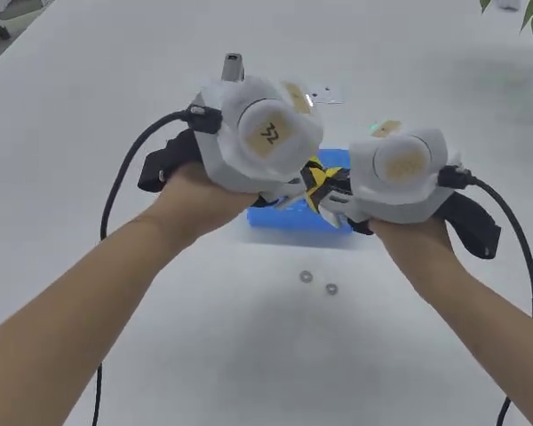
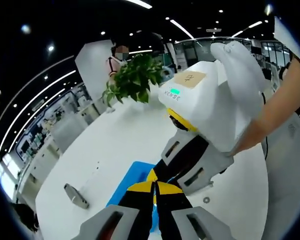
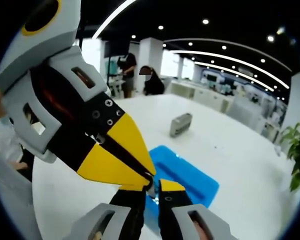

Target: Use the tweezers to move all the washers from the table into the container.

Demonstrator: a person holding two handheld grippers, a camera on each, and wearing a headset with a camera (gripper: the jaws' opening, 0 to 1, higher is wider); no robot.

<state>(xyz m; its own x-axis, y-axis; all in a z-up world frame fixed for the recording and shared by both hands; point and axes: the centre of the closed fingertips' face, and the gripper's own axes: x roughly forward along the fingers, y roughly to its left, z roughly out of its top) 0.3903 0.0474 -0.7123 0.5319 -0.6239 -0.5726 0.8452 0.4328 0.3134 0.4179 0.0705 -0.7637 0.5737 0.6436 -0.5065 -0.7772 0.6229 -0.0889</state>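
Left tongs [image 2: 155, 192]: yellow tips pressed together, thin slit between; whether anything pinched, cannot tell. Right tongs [image 3: 152, 194]: tips near together, narrow gap; grip on anything, cannot tell. Tips of both meeting nose to nose above blue container [image 1: 293, 217]. Washer [image 1: 306, 277] and second washer [image 1: 330, 288] flat on white counter [image 1: 249, 355], just beside each other, on person's side of container, outside it. Grey metal block [image 1: 233, 64] farther back on counter.

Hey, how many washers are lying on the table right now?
2. One washer and a second washer lie close together on the table, nearer the person than the blue container. More may be hidden.
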